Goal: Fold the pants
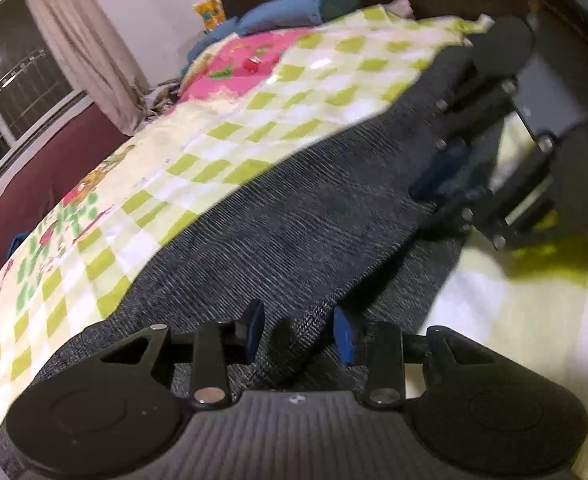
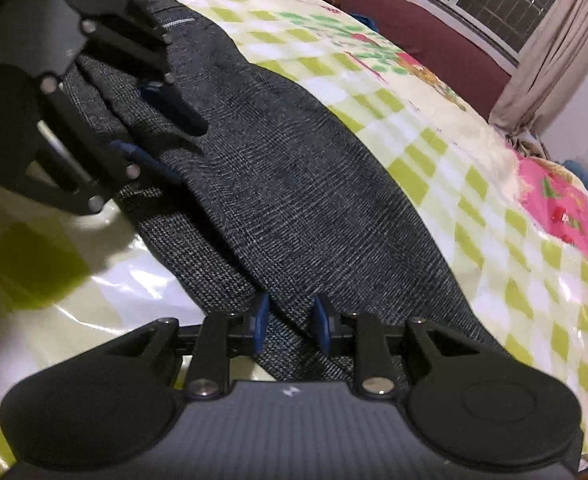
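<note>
Two grippers are set at opposite ends of the pants [image 2: 294,184]. The left gripper [image 1: 298,334] has its pads partly apart with a ridge of cloth gathered between them, apparently pinched. The right gripper [image 2: 290,322] stands narrow astride a fold; whether it presses cannot be told. The dark pants lie long on the checked bedsheet [image 2: 474,184], their axis running from one gripper to the other.
</note>
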Motion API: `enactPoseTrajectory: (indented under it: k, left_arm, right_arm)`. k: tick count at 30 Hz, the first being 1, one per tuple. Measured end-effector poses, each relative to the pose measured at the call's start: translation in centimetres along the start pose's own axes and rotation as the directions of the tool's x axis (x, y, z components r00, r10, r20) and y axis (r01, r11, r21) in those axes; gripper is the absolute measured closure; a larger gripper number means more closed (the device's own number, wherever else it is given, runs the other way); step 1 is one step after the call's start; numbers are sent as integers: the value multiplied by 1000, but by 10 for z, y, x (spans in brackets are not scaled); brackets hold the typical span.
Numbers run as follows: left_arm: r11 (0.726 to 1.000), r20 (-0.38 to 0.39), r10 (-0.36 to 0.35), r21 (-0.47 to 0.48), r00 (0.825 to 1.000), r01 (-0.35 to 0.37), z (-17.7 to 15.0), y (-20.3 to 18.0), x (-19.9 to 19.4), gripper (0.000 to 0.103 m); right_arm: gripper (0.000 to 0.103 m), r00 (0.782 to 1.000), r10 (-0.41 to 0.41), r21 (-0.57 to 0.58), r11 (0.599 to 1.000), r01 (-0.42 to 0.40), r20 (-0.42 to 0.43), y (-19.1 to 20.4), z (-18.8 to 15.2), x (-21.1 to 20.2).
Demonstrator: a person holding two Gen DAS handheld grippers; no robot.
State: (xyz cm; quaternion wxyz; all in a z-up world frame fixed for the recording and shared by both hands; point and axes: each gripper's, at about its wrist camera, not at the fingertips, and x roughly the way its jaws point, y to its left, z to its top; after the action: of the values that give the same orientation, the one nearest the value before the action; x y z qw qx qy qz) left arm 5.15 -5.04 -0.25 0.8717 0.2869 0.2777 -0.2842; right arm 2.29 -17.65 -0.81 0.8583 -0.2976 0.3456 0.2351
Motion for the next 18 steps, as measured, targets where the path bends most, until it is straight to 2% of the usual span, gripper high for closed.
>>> enactPoseTrajectory:
  k: [2,5,7,8,12,14,16,18]
  left_arm:
    - [999,0,-9,-31,1000,9,1,6,1,61]
    - [998,-15,-26,-63,1000,25,1,9,4,68]
    - [997,-20,-41,-59,999,40,1,6,4,75]
    - [997,-22,-53,-59,998,51,1,6,2,77]
    - [997,3,-70,-31,998,70,1,9,-23,80]
    - [996,12,-81,-22,997,81,-1,10,-36,80]
    - [995,-23,-99,-23,995,98,-7,6,-31,80]
    - [994,-89,-105,-2,991,105,-18,-1,-15,79]
  right_arm:
    - [78,1000,-15,9,1000,15,-6,-6,-1,4]
    - [82,1000,-16,102,995,17,-11,-17,5,13]
    - [96,1000,-5,135,991,6,-13,-21,8,15]
    - [96,1000,-6,137,990,8,-13,-21,9,12]
    - [100,999,27,196,980,-34,36,-25,13,-23]
    - [100,998,33,179,983,-43,59,-19,13,-38]
    - [100,998,59,172,983,-63,28,-12,8,-29]
    - [97,995,87,157,985,-78,-52,-4,4,0]
